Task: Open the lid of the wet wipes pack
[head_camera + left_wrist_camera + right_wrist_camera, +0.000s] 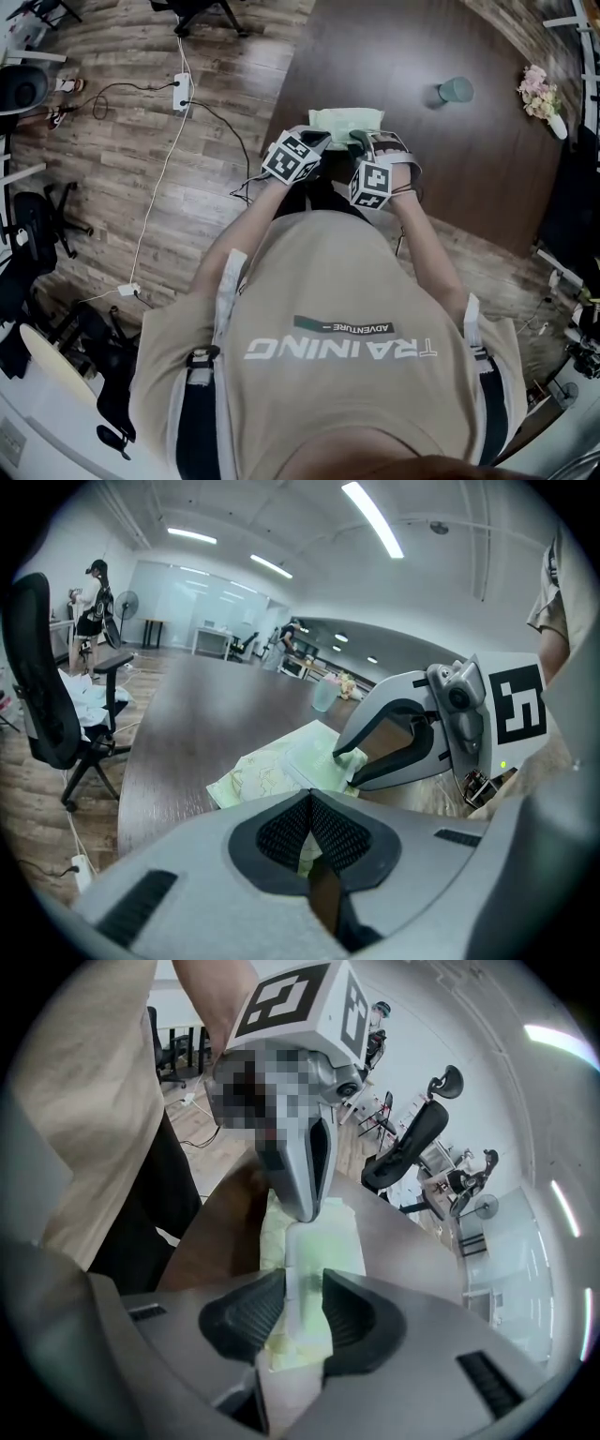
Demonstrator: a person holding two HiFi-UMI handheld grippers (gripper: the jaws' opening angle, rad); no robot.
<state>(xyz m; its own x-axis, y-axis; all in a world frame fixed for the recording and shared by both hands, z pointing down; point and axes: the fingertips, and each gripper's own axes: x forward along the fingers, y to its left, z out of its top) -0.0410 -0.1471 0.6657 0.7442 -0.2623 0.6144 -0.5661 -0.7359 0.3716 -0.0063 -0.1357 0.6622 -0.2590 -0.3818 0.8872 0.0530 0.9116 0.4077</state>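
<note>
Wipes pack (345, 122) hugs table (375, 47) near edge, cup (456, 90) well apart.

The wet wipes pack (345, 122) is a soft, pale green pouch with a faint leafy print. It lies flat at the near edge of the dark table (403, 56). Its lid (323, 1241), a smooth rectangular flap on top, reaches between the parted jaws of my right gripper (302, 1290). I cannot tell whether it is lifted.
</note>
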